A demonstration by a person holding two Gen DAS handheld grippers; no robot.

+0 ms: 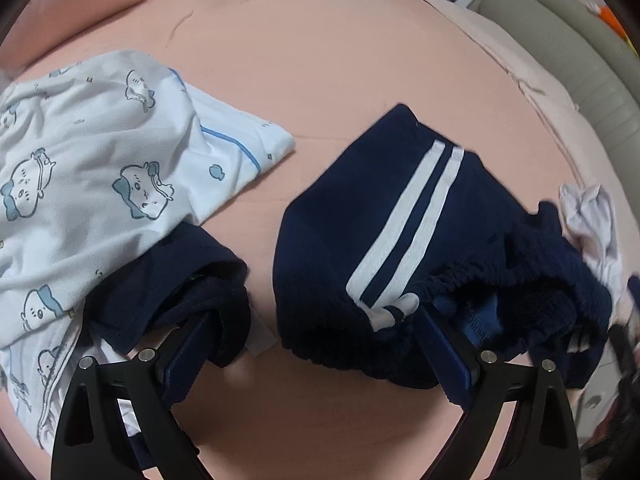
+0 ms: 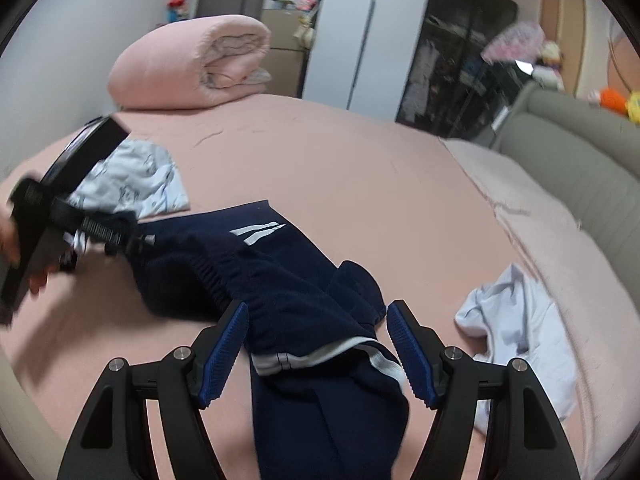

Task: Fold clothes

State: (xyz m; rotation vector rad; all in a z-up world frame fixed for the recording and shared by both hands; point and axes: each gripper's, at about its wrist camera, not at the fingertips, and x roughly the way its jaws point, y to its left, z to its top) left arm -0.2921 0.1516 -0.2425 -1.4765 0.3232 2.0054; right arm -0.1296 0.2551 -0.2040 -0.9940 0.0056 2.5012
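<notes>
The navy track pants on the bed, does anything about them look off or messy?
Yes. The navy track pants lie bunched and twisted on the pink bedsheet, not flat: the elastic waistband is scrunched and the white side stripes kink. One dark piece lies apart under the cartoon-print garment.

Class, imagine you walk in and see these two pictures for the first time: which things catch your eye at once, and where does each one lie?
First, the navy trousers with white stripes, sprawled across the middle of the pink bedsheet, between the open fingers of the right gripper. Next, the pale blue cartoon-print garment, lying to the left of the trousers in the left wrist view. Lastly, the rolled pink quilt at the far end of the bed.
</notes>
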